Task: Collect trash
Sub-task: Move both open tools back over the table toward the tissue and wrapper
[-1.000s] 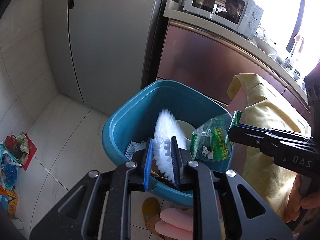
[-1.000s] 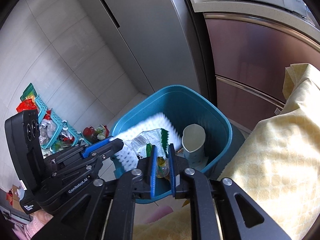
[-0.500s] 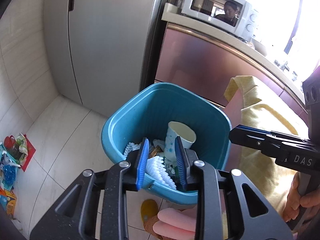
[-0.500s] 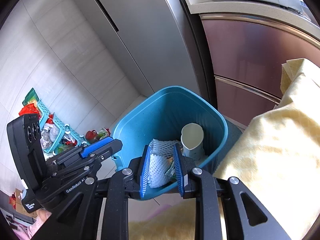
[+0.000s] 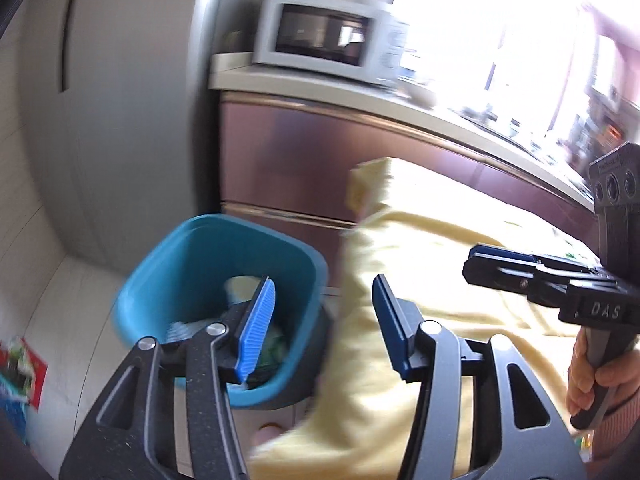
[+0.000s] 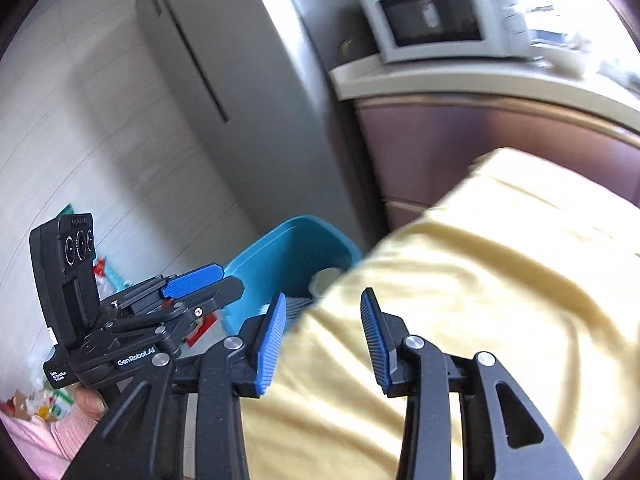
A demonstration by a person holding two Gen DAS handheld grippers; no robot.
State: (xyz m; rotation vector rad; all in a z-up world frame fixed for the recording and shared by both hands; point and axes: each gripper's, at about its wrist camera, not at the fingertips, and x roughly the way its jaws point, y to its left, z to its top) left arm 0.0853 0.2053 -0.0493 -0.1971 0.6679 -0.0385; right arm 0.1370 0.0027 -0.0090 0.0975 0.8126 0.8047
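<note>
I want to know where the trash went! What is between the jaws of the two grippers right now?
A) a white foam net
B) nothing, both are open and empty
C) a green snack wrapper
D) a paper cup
B: the left gripper and right gripper both show open jaws with nothing between them; the trash lies in the blue bin.

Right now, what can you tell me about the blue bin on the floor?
The bin is teal-blue, looks like smooth plastic, with a squarish rounded rim and ribbed inner walls. It stands upright on the pale tiled floor, in front of the grey fridge and next to the brownish cabinet. A yellow cloth hides its near corner in the right view. Inside are a pale cup, something white and ribbed, and a bit of green wrapper. Neither gripper touches it.
</note>
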